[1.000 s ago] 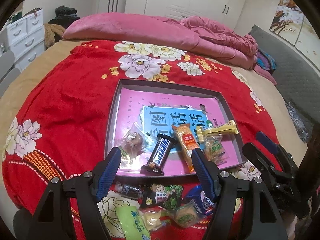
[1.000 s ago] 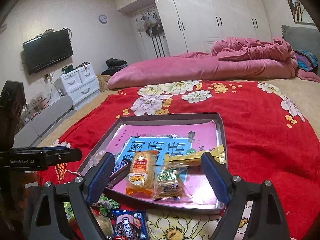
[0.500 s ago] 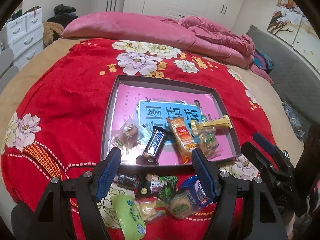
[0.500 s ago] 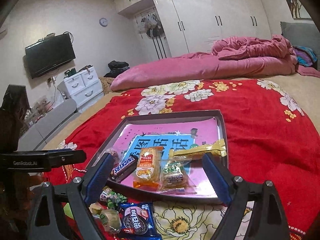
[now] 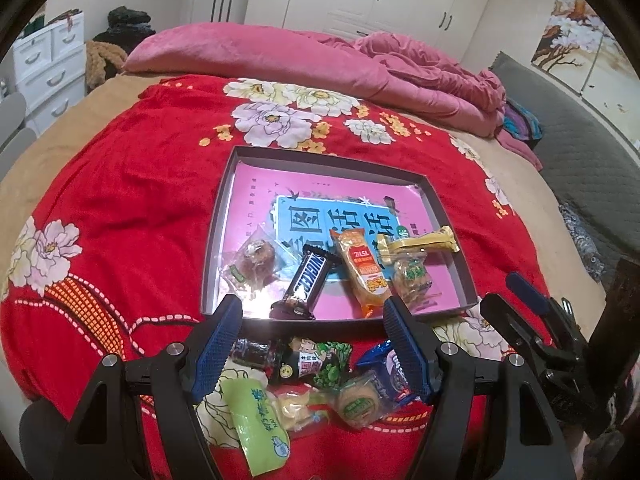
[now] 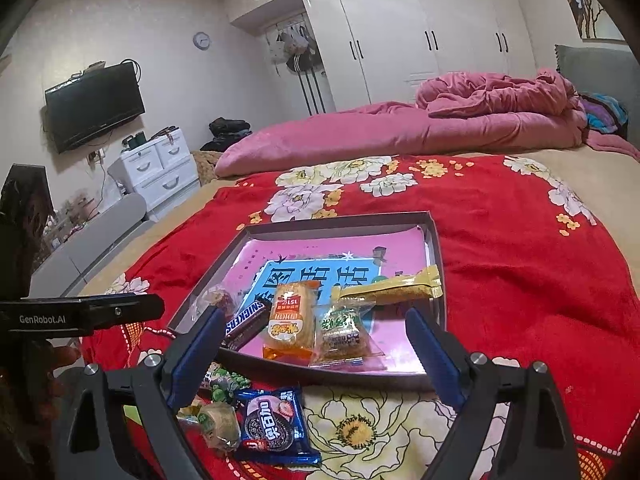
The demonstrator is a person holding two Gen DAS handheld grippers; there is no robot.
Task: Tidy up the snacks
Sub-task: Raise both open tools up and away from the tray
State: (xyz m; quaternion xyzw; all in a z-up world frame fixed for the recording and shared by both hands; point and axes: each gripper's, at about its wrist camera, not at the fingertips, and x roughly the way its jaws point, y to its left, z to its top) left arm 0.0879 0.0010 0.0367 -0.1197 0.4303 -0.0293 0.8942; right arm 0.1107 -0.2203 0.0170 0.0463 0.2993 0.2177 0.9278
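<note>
Left gripper [image 5: 312, 320] fingers spread, empty, over loose snacks [image 5: 316, 376] on red blanket [image 5: 132, 200]; right gripper [image 6: 314, 332] fingers spread, empty; tray [image 5: 452, 236] holds Snickers bar [image 5: 306, 280] and four other packets.

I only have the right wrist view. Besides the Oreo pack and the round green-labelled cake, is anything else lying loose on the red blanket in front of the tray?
Observer: Yes. The left wrist view shows a long light green packet lying closest to us. In your view it is almost entirely hidden behind a finger.
Operator: Is the left gripper carrying anything? I can only see its side.
Observer: No. Its jaws are open, with nothing between the pads.
</note>
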